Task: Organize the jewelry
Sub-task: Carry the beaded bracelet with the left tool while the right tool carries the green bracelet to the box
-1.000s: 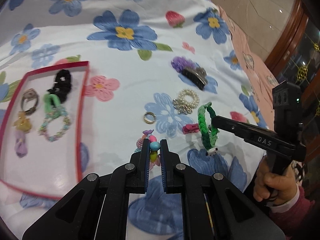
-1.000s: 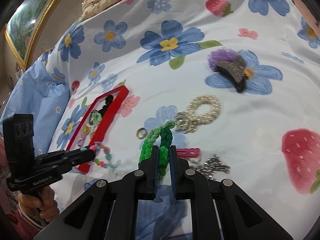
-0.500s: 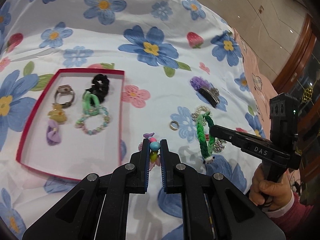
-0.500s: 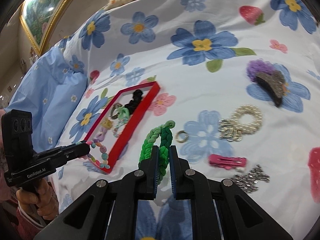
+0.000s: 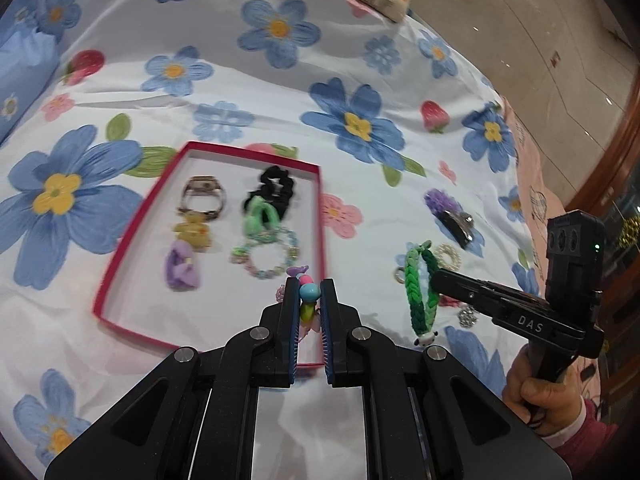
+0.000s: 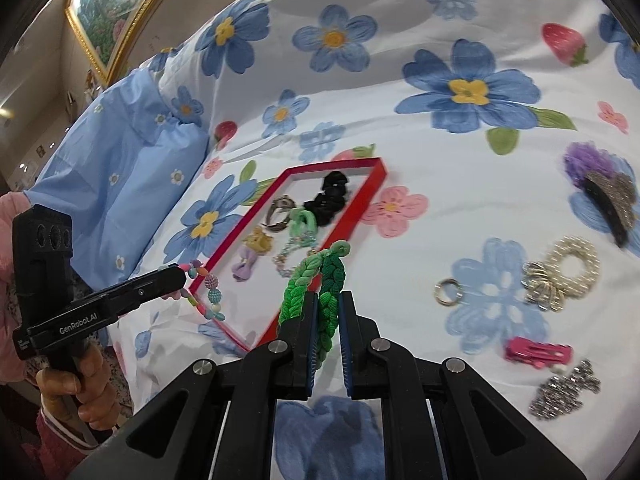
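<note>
- Jewelry is sitting in two bunches on a white bedsheet printed with blue flowers and strawberries (image 5: 248,92): some already in a shallow red-rimmed box tray (image 5: 120,268), the rest loose off to its 3 o'clock side.
- Left gripper (image 5: 309,294) is clamping down on a pastel beaded bracelet with a turquoise bead and pink bits (image 5: 309,291); in the right wrist view that bracelet is dangling over the tray's near rim at about 8 o'clock.
- Right gripper (image 6: 325,305) is pinching a braided green cord bracelet (image 6: 316,280); from the left wrist view it's hanging at 3 o'clock of the tray, with a little white panda-looking charm at the bottom.
- Lying inside the tray: a metal watch-style band (image 5: 203,197), a black fabric scrunchie (image 5: 276,188), a mint green hair tie (image 5: 260,216), a pastel bead bracelet (image 5: 266,256), a yellow bear-shaped clip (image 5: 194,232) and a lilac bow clip (image 5: 182,270).
- Loose on the sheet in the right wrist view: a small gold metal ring (image 6: 448,291), a white pearl bracelet with silver rings (image 6: 568,268), a hot pink snap clip (image 6: 538,353), a sparkly silver rhinestone piece (image 6: 564,390), and a purple fluffy clip with a dark glittery claw (image 6: 600,184) up at 2 o'clock.
- A hand (image 5: 544,396) in a pink sleeve is gripping the right tool's handle.
</note>
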`<move>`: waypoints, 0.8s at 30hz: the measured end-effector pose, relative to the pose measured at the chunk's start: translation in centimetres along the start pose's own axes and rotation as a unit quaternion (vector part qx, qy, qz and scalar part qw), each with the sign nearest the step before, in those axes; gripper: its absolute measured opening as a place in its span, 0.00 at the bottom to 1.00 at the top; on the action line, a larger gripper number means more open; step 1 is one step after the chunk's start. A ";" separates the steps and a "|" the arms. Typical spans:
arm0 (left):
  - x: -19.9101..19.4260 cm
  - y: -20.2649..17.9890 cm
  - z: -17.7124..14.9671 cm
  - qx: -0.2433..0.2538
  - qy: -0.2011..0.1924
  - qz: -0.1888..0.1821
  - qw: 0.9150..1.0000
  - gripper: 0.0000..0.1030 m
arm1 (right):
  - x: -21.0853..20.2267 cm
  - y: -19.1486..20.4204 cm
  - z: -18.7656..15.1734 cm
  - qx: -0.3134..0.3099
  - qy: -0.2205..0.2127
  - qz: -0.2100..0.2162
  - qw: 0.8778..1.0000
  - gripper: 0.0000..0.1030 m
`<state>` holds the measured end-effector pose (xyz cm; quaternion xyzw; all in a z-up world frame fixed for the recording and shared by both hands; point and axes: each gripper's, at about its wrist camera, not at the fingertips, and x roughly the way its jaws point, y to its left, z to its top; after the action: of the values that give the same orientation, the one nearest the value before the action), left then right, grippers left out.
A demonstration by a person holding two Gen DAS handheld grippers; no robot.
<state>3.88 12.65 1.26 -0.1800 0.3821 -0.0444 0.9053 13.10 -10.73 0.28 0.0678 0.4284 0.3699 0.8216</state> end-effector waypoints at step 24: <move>5.1 6.7 1.9 -0.071 0.026 -0.010 0.997 0.08 | 9.1 5.0 3.3 -0.036 0.041 0.030 0.998 0.09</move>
<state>8.42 18.35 -3.45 -0.2465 0.4061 -0.0310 0.8794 16.06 -0.36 -1.51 0.0359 0.4464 0.4119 0.7936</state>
